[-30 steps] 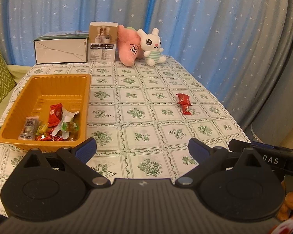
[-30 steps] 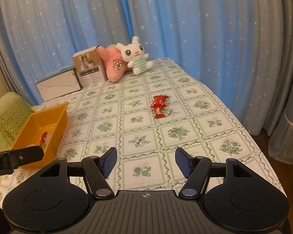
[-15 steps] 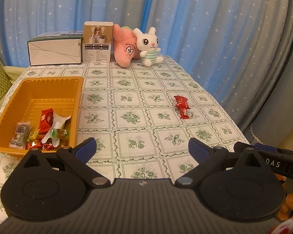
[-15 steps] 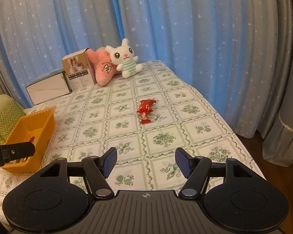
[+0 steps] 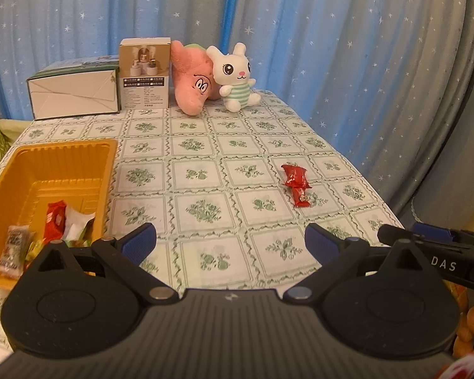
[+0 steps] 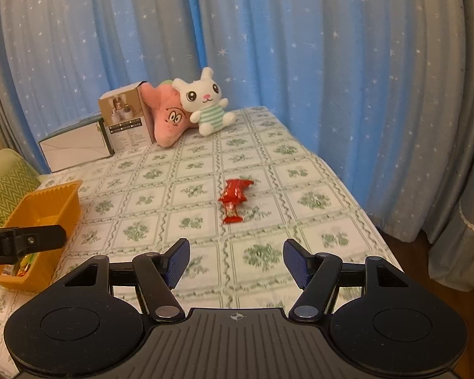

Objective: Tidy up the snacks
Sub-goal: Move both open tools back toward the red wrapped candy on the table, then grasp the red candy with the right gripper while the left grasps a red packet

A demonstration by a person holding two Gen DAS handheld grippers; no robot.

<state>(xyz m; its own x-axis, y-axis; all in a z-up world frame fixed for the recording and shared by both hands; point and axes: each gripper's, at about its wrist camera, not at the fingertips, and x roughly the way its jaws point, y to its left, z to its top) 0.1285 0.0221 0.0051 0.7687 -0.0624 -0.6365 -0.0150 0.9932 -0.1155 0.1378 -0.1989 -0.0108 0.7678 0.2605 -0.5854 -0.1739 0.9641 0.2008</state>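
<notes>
At the tabletop's far end I see a white box, a tan carton, a pink plush and a bunny, before starry curtains; a green cushion sits left.

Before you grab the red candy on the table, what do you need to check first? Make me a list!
1. Right gripper open, nothing between its jaws: ok.
2. Red candy lies alone on the tablecloth, nothing blocking it: ok.
3. Candy is ahead of the right gripper, not yet between the jaws: not ok, move closer.
4. Orange tray has bare room for more snacks: ok.
5. Left gripper open and empty: ok.
6. One candy piece or two: cannot tell.
</notes>
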